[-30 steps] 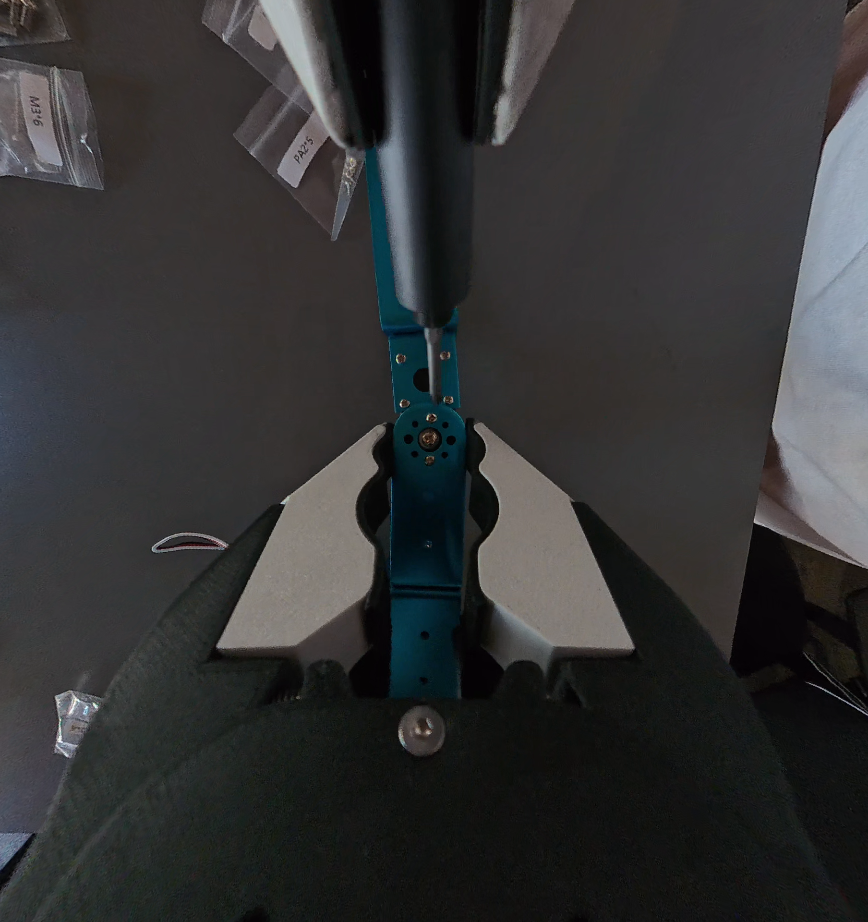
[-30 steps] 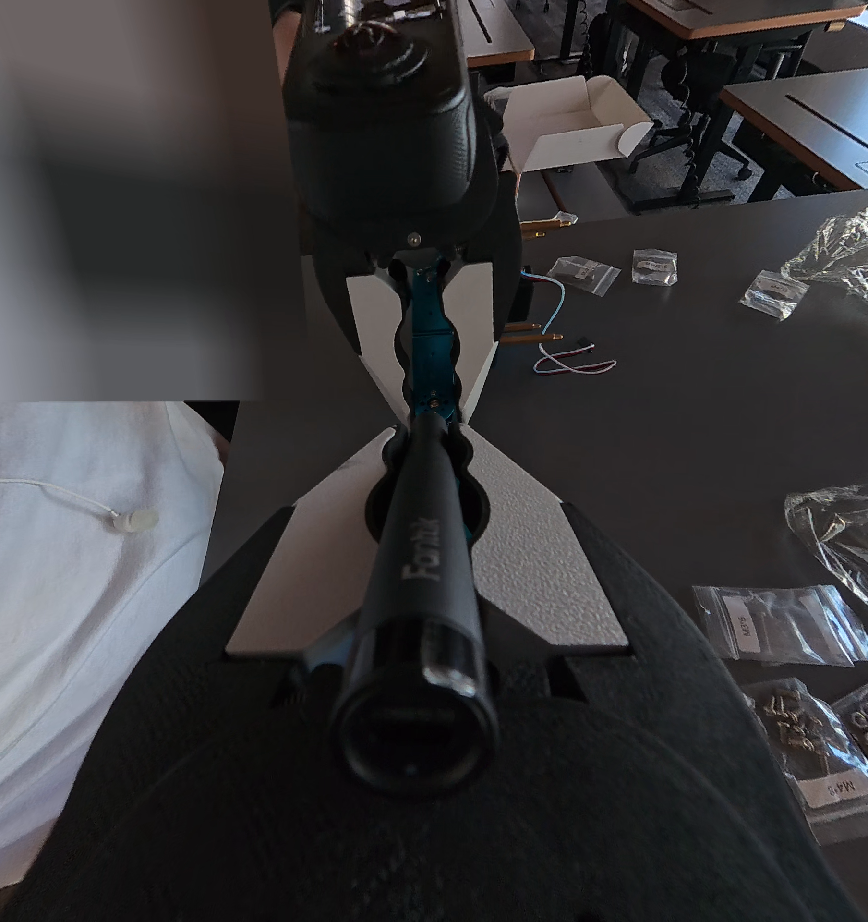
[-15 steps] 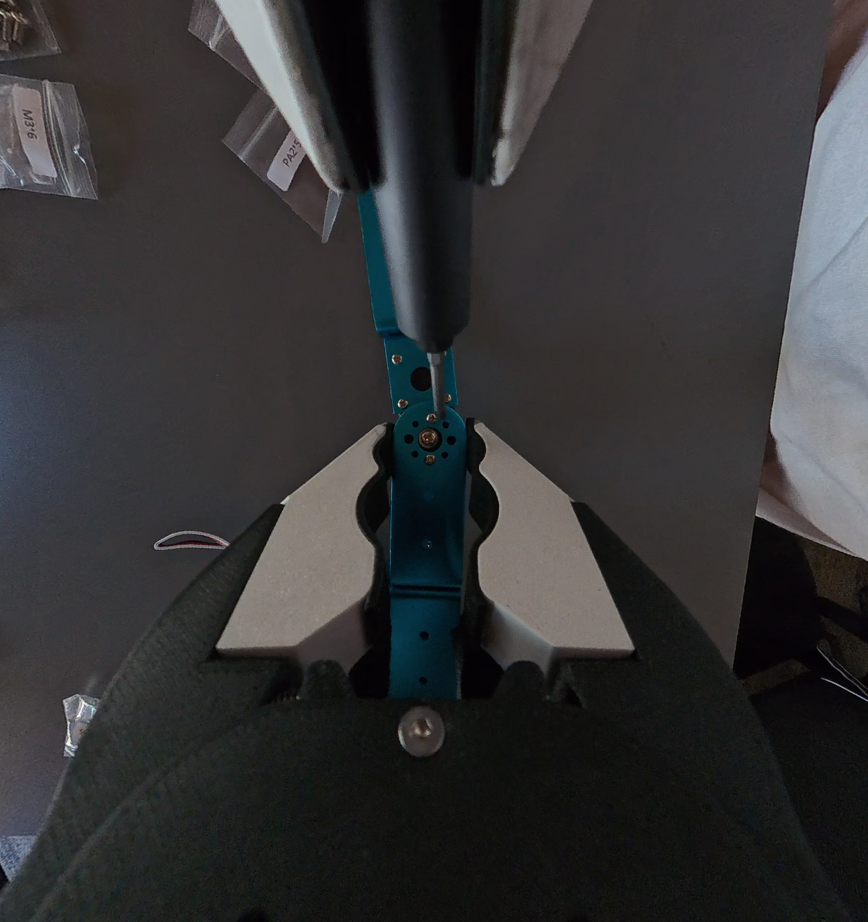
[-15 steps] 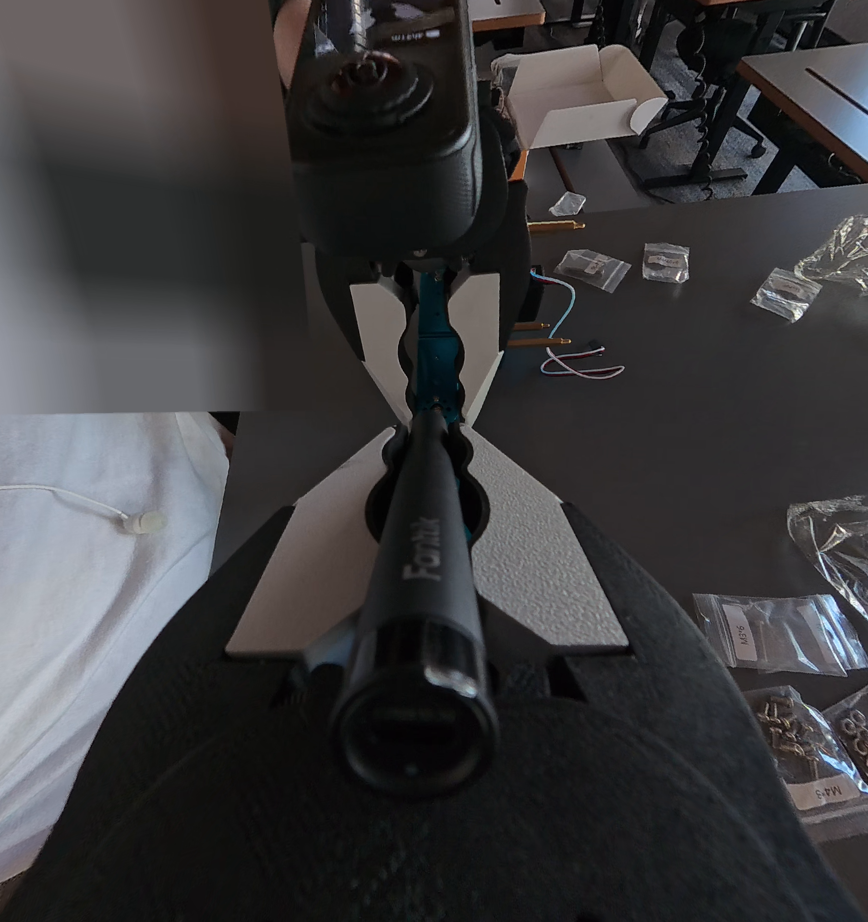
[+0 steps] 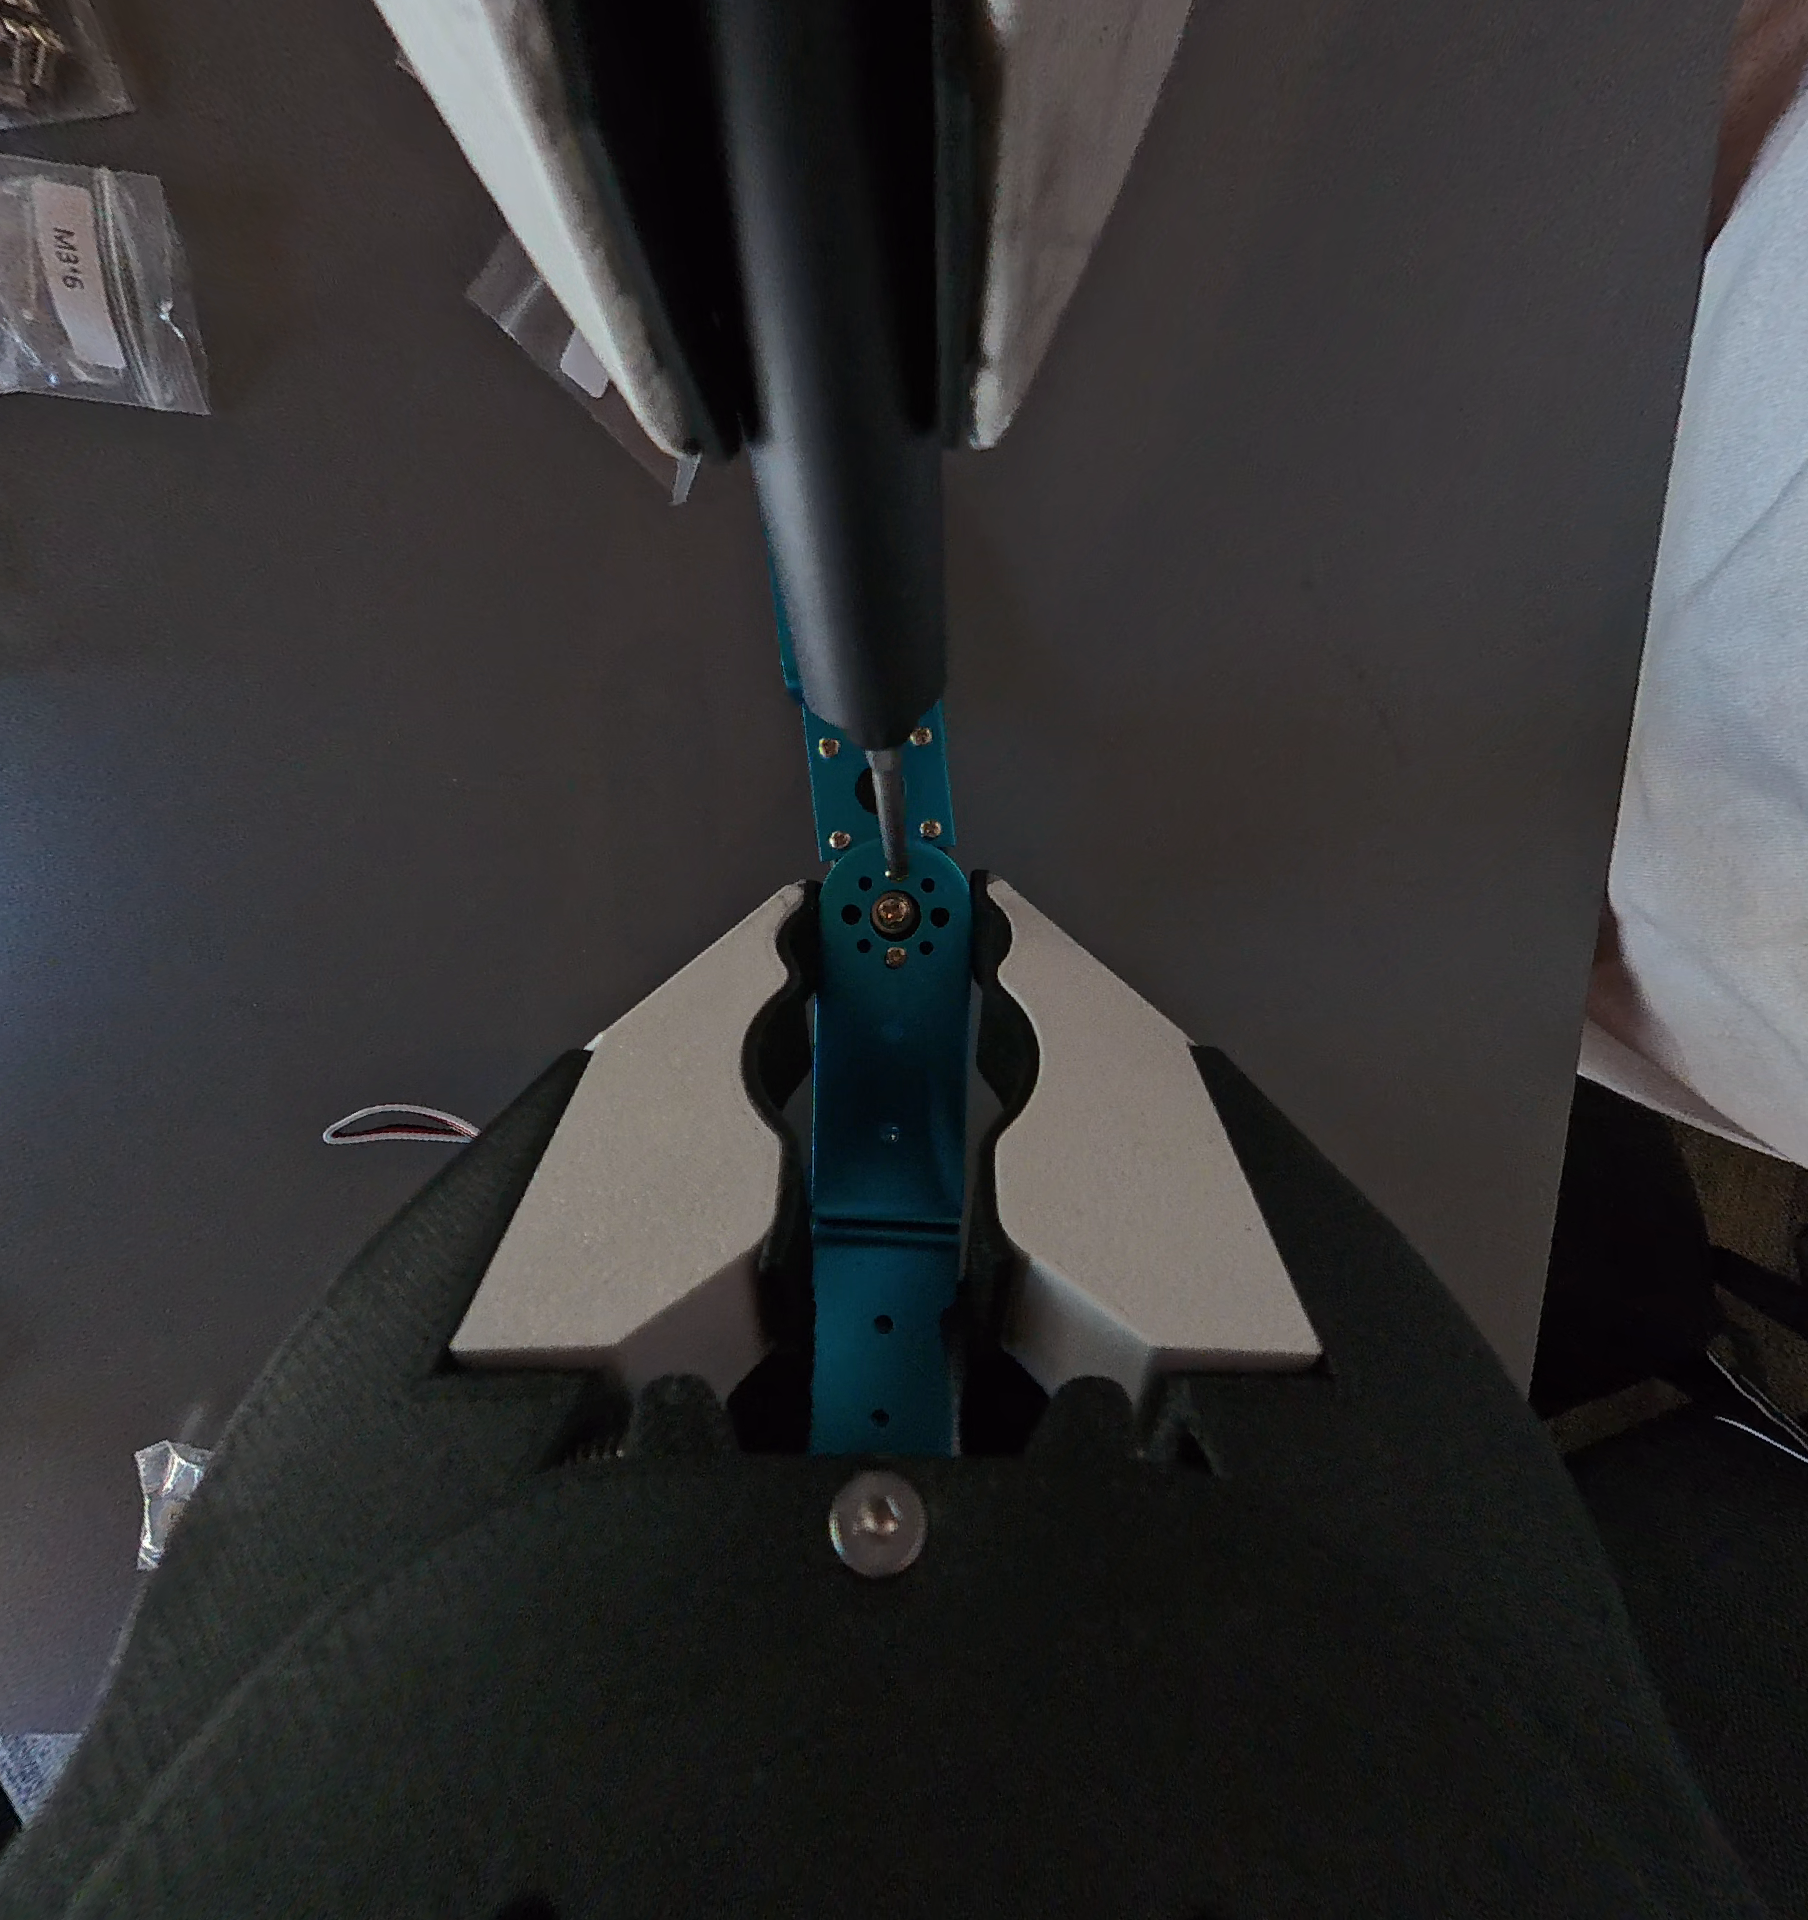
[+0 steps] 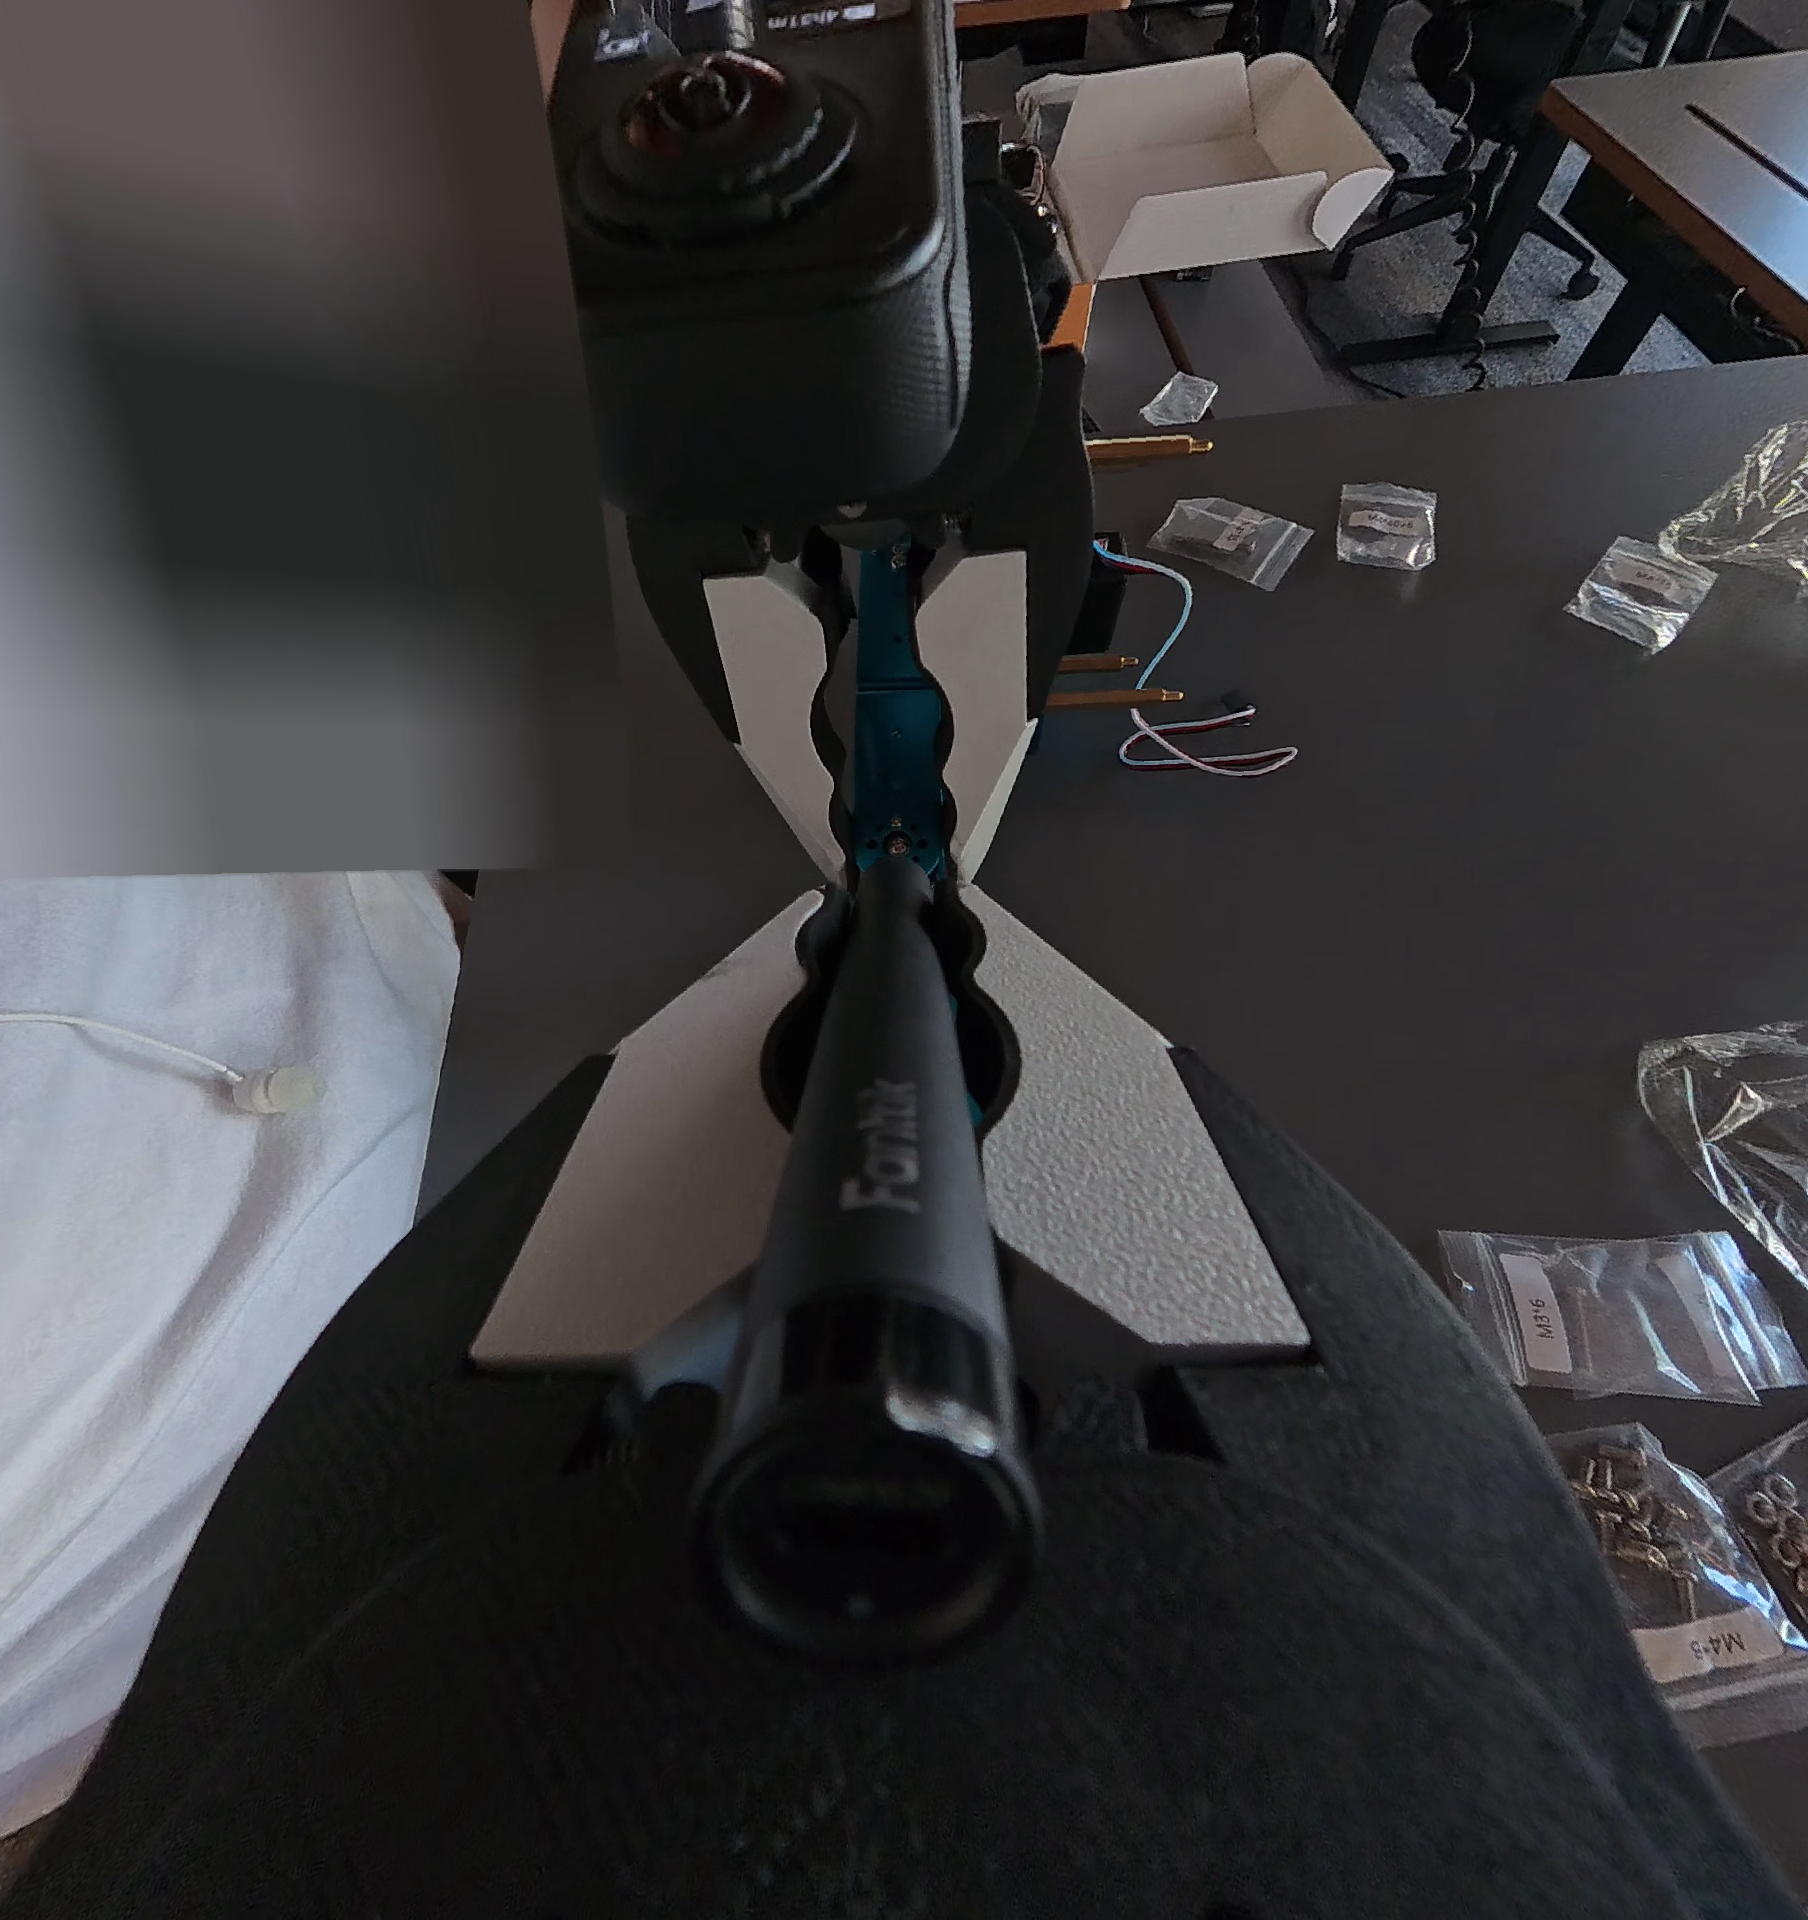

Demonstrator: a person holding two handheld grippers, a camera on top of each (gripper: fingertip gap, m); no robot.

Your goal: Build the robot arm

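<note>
Left gripper (image 5: 892, 894), fingers clenched on a blue metal bracket (image 5: 884, 1101) above the dark worktop (image 5: 360, 727); right gripper (image 6: 884, 904) grasping a black screwdriver (image 6: 879, 1174), tip on the bracket's round end.

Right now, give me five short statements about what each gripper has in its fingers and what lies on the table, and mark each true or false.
1. The left gripper is shut on the blue bracket. True.
2. The right gripper is open and holds nothing. False: it grips the black screwdriver.
3. The screwdriver's tip meets the bracket's round end. True.
4. The table is white. False: dark grey.
5. Clear bags lie on it. True.
</note>
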